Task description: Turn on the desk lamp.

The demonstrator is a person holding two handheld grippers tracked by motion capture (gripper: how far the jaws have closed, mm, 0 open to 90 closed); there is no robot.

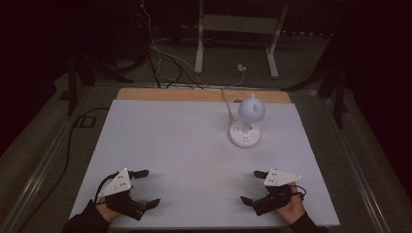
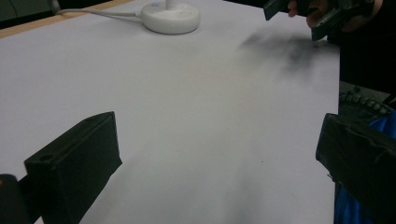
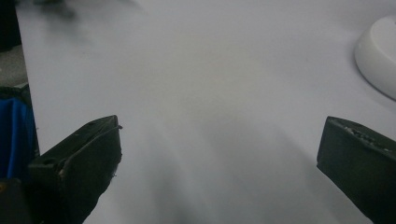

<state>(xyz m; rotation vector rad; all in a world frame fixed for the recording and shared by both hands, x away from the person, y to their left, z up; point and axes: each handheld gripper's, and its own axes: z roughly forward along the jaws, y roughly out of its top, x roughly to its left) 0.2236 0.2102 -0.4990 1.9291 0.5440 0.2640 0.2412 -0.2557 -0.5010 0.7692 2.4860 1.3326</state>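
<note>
A small white desk lamp (image 1: pixel 251 111) with a round head stands on its disc base (image 1: pixel 245 139) right of the white table's (image 1: pixel 170 141) middle. My left gripper (image 1: pixel 149 187) rests near the front left edge, open, with nothing between its jaws. My right gripper (image 1: pixel 251 186) rests near the front right edge, open and empty too. In the left gripper view my left gripper (image 2: pixel 217 158) faces bare table, with the lamp base (image 2: pixel 170 17) far off and the right gripper (image 2: pixel 322 11) at top right. In the right gripper view my right gripper (image 3: pixel 219 154) spans bare table, the lamp base (image 3: pixel 380 56) at the right edge.
A white cable (image 1: pixel 226 102) runs from the lamp over the wooden strip (image 1: pixel 194 94) at the table's back. Beyond it, cables and a white stand's legs (image 1: pixel 199 53) lie on the dark floor. Blue cloth (image 2: pixel 350 207) shows below the table's front edge.
</note>
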